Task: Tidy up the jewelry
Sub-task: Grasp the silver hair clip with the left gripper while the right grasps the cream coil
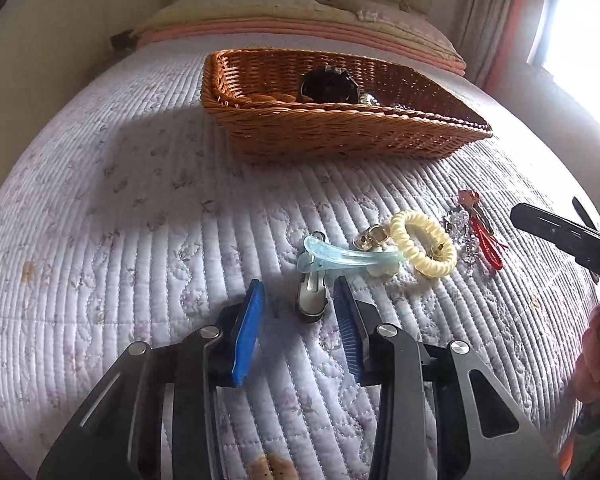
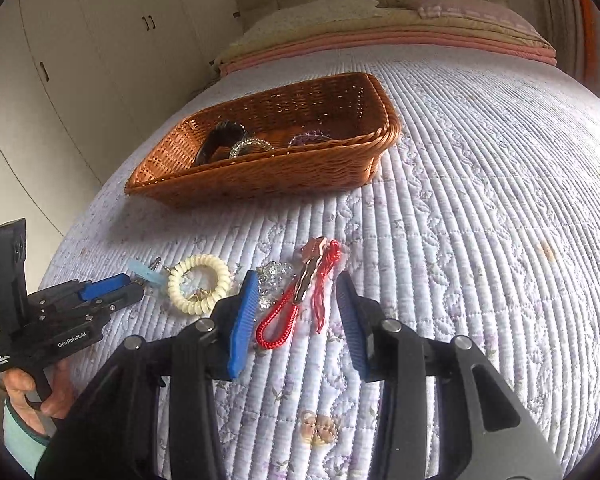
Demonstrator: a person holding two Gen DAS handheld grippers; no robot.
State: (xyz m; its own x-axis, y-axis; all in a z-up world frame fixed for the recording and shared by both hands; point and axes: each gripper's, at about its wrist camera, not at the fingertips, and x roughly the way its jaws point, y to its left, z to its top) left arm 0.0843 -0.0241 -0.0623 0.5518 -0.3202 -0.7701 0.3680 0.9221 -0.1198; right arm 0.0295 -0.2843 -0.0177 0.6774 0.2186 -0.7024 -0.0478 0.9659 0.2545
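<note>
Hovering low over the quilt (image 1: 120,220), the left gripper (image 1: 298,300) stands partly open around a small white clip (image 1: 311,300), its pads clear of it. The right gripper (image 2: 296,300), likewise part-open, straddles a red cord (image 2: 278,320) and pink clip (image 2: 310,272) untouched. Beyond both sits the basket (image 2: 260,176) holding jewelry, with pillows (image 2: 380,20) behind.

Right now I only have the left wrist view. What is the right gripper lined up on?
Observer: The right gripper is open, with the red cord and a rose-gold clip lying between its fingers, pads clear of both.
Operator: What's in the basket besides the black piece?
Observer: In the basket, a clear coil tie and a purple bracelet lie to the right of the black piece.
</note>
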